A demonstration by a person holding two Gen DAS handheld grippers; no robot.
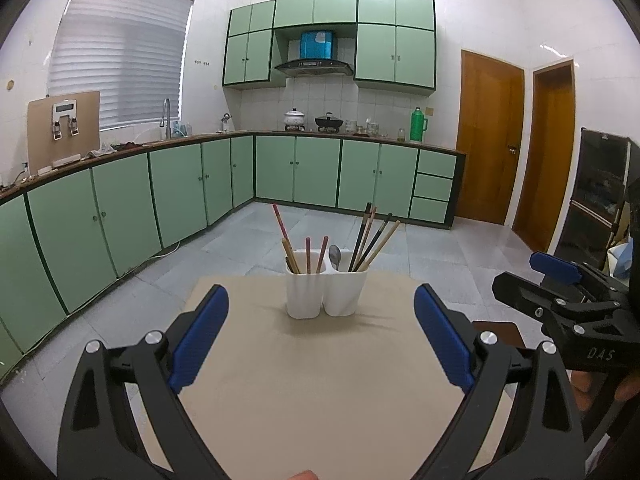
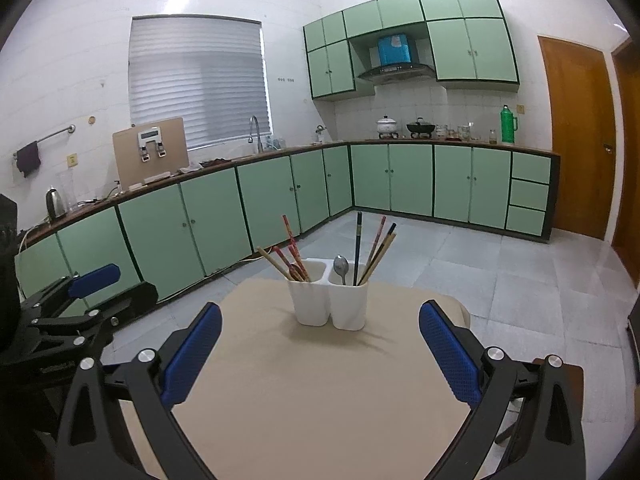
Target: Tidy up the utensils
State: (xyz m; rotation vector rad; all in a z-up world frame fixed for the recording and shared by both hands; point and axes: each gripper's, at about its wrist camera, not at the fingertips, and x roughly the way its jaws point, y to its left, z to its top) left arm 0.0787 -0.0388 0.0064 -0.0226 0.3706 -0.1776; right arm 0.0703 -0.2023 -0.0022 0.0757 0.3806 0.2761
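A white two-compartment utensil holder (image 1: 326,294) (image 2: 332,304) stands at the far end of a beige-covered table (image 1: 320,380) (image 2: 320,392). Its left compartment holds several reddish and wooden chopsticks (image 1: 308,254) (image 2: 290,256). Its right compartment holds a metal spoon (image 1: 335,257) (image 2: 341,267) and several dark and wooden chopsticks (image 1: 374,240) (image 2: 374,248). My left gripper (image 1: 321,304) is open and empty, facing the holder from the near side. My right gripper (image 2: 320,322) is open and empty too, beside the left one; it also shows at the right edge of the left wrist view (image 1: 560,292).
Green kitchen cabinets (image 1: 180,192) (image 2: 260,196) run along the left and back walls, with a counter carrying pots and a green thermos (image 1: 418,125). Wooden doors (image 1: 488,136) stand at the right. Grey tiled floor (image 1: 440,256) lies beyond the table.
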